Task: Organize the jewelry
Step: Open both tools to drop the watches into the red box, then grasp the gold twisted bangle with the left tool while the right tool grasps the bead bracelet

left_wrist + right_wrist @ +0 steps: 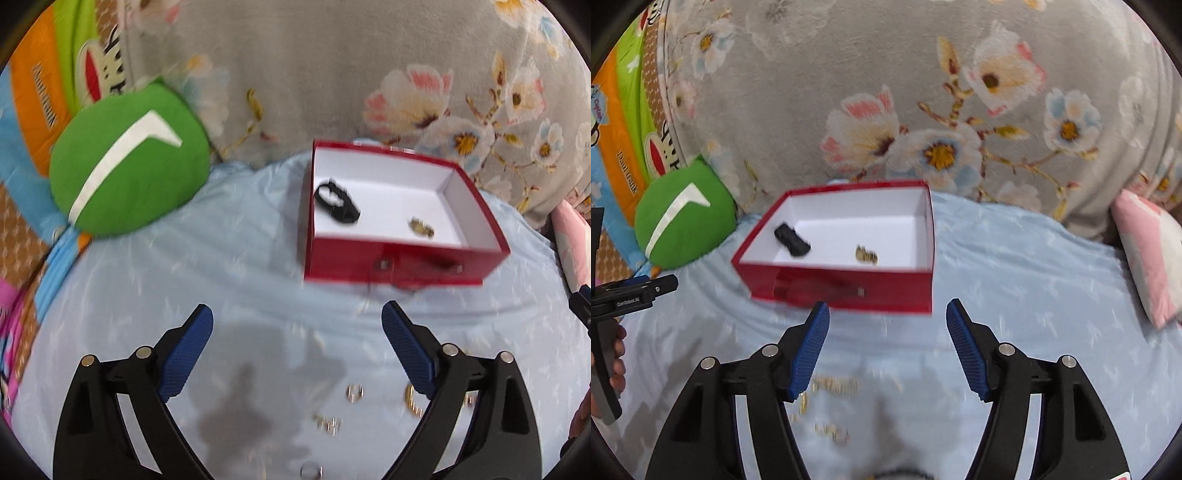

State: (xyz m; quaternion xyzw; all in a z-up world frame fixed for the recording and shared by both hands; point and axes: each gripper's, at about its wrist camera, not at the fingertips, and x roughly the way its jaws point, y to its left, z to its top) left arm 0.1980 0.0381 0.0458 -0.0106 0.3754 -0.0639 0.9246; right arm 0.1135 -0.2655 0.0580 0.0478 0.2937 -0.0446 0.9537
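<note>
Pale blue bedsheet (229,258). Near, 6 o'clock: loose small gold rings (354,392) unsorted. Left gripper (297,354) and right gripper (887,347) released, empty. Far, 12 o'clock: red cardboard box (399,260) holds black band (338,201), gold piece (421,227). Mostly unfinished.

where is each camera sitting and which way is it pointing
Left wrist: on the left gripper, looking forward and down over the blue sheet at the red box; its own open fingers show, rings lying between them.
Right wrist: on the right gripper, facing the same box from its right; open fingers show, plus the left gripper at the left edge.
Shared: box, green cushion, floral blanket.
</note>
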